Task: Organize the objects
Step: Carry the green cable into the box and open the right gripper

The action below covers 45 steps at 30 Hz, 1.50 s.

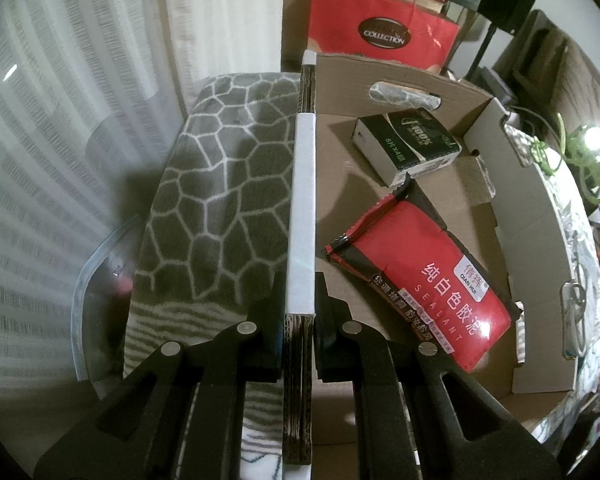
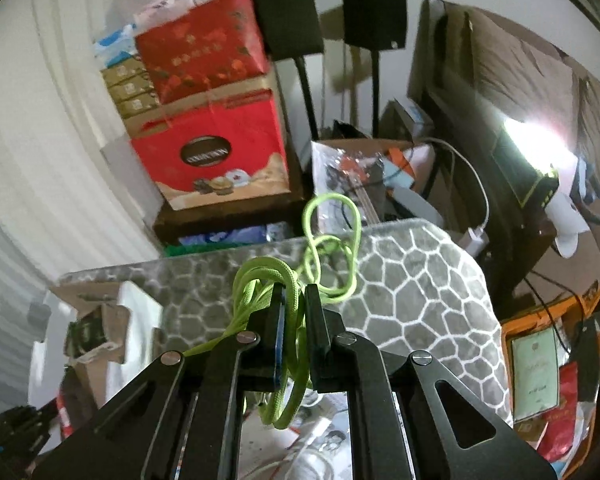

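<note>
My left gripper [image 1: 299, 292] is shut on the near wall of a shallow cardboard box [image 1: 302, 184], its white-taped edge running away between the fingers. Inside the box lie a red sealant pouch [image 1: 428, 280] and a dark green tissue pack [image 1: 408, 144]. In the right wrist view my right gripper [image 2: 296, 300] is shut on a bundle of lime green cord [image 2: 276, 280], held up above a grey patterned cloth [image 2: 412, 304]. Loops of the cord [image 2: 332, 248] stick up past the fingertips and a strand hangs down between the arms. The same cord shows at the far right of the left wrist view [image 1: 572, 152].
The grey cloth with white cell pattern [image 1: 220, 184] covers the surface left of the box. Red gift boxes [image 2: 212, 128] are stacked at the back. Two black speakers on stands [image 2: 372, 16], cables and cluttered packaging [image 2: 540, 380] fill the right side.
</note>
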### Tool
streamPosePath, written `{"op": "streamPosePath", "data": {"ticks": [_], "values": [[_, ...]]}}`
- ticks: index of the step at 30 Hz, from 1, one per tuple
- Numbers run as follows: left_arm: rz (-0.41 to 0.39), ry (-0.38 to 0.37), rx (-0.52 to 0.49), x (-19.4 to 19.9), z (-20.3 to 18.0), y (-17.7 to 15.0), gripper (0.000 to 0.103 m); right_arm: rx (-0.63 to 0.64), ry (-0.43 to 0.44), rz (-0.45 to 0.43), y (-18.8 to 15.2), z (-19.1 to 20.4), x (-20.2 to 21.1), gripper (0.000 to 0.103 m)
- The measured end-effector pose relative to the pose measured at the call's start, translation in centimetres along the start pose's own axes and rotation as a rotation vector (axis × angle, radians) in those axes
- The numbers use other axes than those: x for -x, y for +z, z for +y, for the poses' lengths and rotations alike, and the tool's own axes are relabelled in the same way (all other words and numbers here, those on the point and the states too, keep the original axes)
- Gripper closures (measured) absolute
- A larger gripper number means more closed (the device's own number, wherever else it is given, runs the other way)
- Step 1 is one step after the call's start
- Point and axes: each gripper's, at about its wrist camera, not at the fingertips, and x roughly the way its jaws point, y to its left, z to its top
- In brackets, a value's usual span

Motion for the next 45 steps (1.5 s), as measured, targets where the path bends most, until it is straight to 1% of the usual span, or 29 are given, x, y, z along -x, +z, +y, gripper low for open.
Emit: {"op": "streamPosePath", "data": {"ticks": [15,21,26,29,37,45], "values": [[0.002,0.000,0.006,-0.1,0.0,0.0,0.093,0.127,0.152,-0.072,0.9,6.0,6.6,0.095],[0.003,0.001,0.004,-0.1,-0.1,-0.1,0.093,0.154,0.227,-0.070,0.2,8.1,8.0,0.095],[0.002,0.005,0.005,-0.1,-0.1,-0.1,0.093,0.195,0.286,-0.038,-1.6,10.6,7.7,0.095],[0.002,0.005,0.004,-0.1,-0.1,-0.1,0.093,0.231,0.302,-0.022,-3.0,12.2,7.3,0.095],[0.002,0.004,0.006,0.0,-0.1,-0.2,0.093,0.275,0.328,0.027,-5.7,14.9,4.6,0.095],[0.001,0.007,0.004,0.0,-0.2,-0.2,0.093,0.308,0.316,0.072,-7.8,16.3,1.4,0.095]]}}
